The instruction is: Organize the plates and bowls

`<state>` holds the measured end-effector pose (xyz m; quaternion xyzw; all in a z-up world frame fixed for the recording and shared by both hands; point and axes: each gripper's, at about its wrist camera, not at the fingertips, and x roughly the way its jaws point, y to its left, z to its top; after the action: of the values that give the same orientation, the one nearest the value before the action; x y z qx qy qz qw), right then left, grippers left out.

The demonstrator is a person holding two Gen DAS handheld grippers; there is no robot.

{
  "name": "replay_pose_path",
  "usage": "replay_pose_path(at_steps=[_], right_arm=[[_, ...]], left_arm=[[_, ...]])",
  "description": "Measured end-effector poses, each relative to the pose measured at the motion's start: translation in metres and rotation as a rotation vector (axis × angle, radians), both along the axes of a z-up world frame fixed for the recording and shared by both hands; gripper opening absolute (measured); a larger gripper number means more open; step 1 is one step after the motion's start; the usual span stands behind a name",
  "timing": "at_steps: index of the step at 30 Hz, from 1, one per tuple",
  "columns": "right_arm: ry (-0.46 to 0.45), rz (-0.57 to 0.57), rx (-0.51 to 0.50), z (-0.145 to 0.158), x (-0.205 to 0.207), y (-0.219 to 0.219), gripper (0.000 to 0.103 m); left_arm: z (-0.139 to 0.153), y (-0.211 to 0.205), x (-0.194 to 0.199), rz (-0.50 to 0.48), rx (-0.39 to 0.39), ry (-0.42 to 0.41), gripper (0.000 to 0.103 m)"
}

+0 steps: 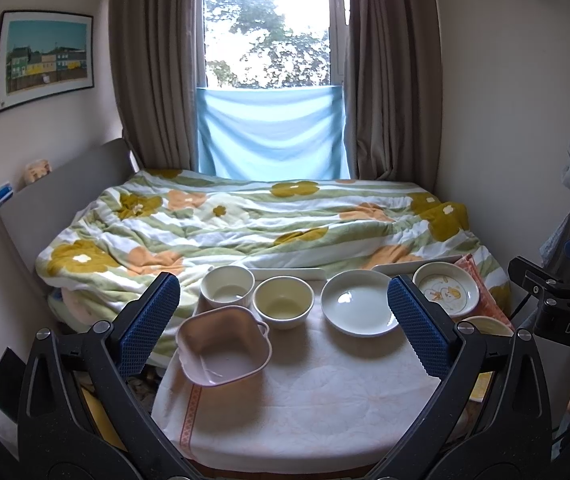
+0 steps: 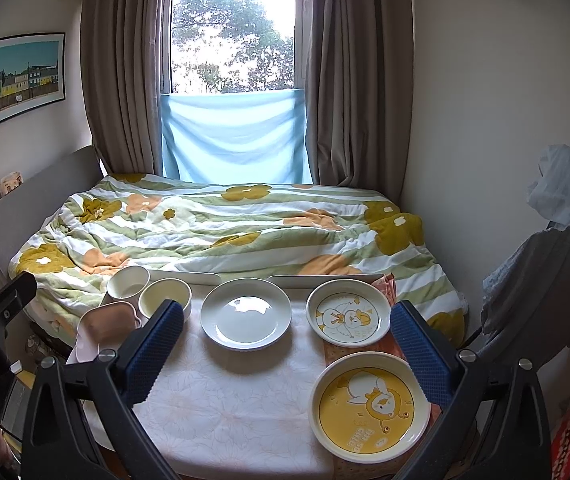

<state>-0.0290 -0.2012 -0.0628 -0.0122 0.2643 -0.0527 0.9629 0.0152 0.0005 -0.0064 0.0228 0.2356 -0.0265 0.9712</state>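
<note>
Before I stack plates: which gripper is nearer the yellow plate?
Right. The right gripper hangs just above the yellow plate, by its right finger; the left gripper faces the bowls further left.

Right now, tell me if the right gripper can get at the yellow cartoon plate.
Probably yes. The right gripper is open and empty, and the yellow cartoon plate lies uncovered just ahead of its right finger, apart from the white duck plate.

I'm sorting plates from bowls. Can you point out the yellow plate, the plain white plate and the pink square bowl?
yellow plate [image 2: 369, 403]: right wrist view, centre.
plain white plate [image 2: 245, 314]: right wrist view, centre.
pink square bowl [image 1: 223, 346]: left wrist view, inside.
</note>
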Motion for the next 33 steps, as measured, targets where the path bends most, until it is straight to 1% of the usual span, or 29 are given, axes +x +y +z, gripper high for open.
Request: replay_pose_path(at_steps=[21, 26, 30, 33], right_arm=[[-0.001, 0.0, 0.002, 0.0, 0.001, -0.001, 0.103], [-0.002, 0.002, 0.005, -0.001, 0.002, 0.002, 0.103], [0.022, 0.0, 0.026, -0.004, 0.002, 0.0, 0.103], [0.056, -0.038, 0.049, -0.012, 0.001, -0.01, 0.103]], left_arm=[[-0.004, 0.008, 0.007, -0.005, -0.018, 0.015, 0.103], [-0.003, 0.006, 0.008, -0.006, -0.002, 0.016, 0.103], [-0.004, 0.002, 0.019, -0.02, 0.007, 0.05, 0.103], [-0.014, 0.002, 0.035, -0.031, 0.01, 0.115, 0.103]])
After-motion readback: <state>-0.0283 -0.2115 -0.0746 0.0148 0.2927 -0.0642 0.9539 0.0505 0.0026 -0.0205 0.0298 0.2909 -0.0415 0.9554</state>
